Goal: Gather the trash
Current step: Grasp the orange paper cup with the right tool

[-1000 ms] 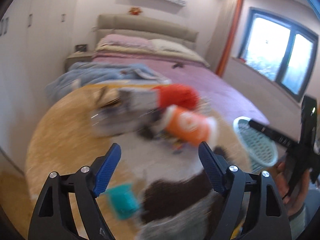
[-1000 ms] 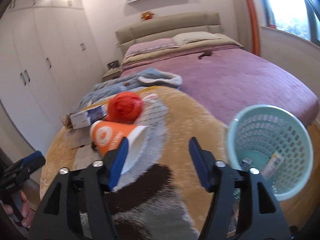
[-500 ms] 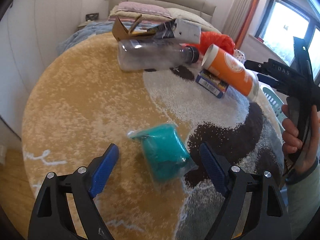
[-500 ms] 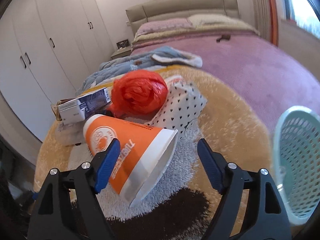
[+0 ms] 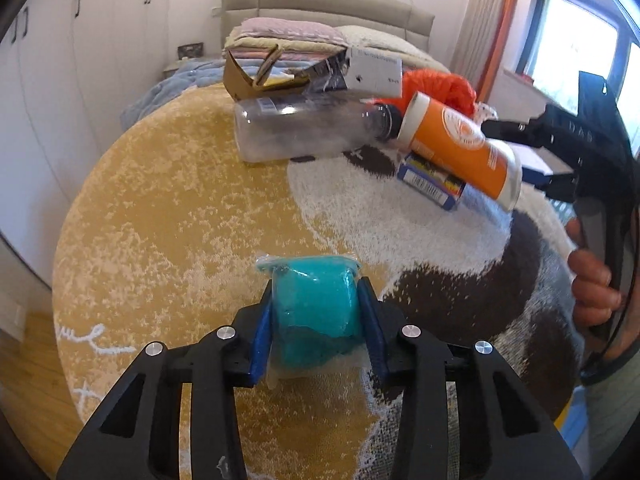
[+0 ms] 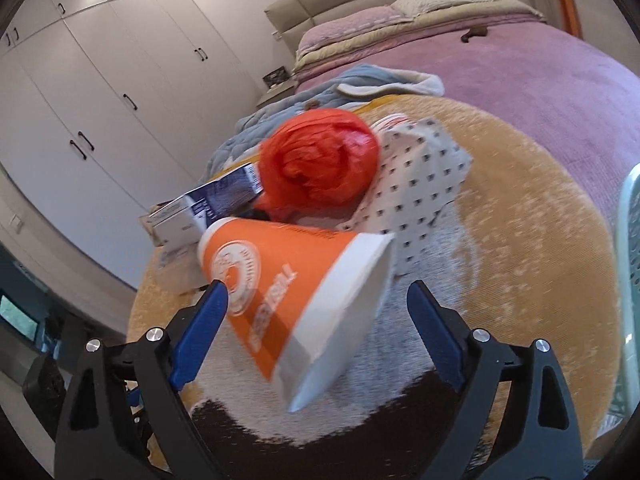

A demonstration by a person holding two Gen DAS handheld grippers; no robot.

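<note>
Two grippers in play. Left gripper (image 5: 316, 334): blue fingers (image 5: 262, 336), wide apart half a second ago with the teal packet (image 5: 316, 312) lying loose between them, are now clamped on both sides of it. Packet sits on the round rug (image 5: 160, 220), at the yellow/white/brown border.

Right gripper (image 6: 316, 328): fingers (image 6: 200, 328) spread, nothing held. It has come closer to the orange paper cup (image 6: 288, 300), which now fills the gap between the fingers, on its side, white rim toward the camera. Left finger looks just beside the cup wall; contact can't be confirmed.

Farther back in the left view: cup propped on a small blue box (image 5: 432, 180), clear plastic bottle (image 5: 304, 128) lying beside it, open cardboard box (image 5: 256, 76) behind. In the right view: red plastic bag (image 6: 320, 168) balled up behind the cup, dotted white bag (image 6: 420, 184) next to it, green basket (image 6: 628, 264) now only an edge at far right. Bed (image 6: 520, 56) beyond the rug.
</note>
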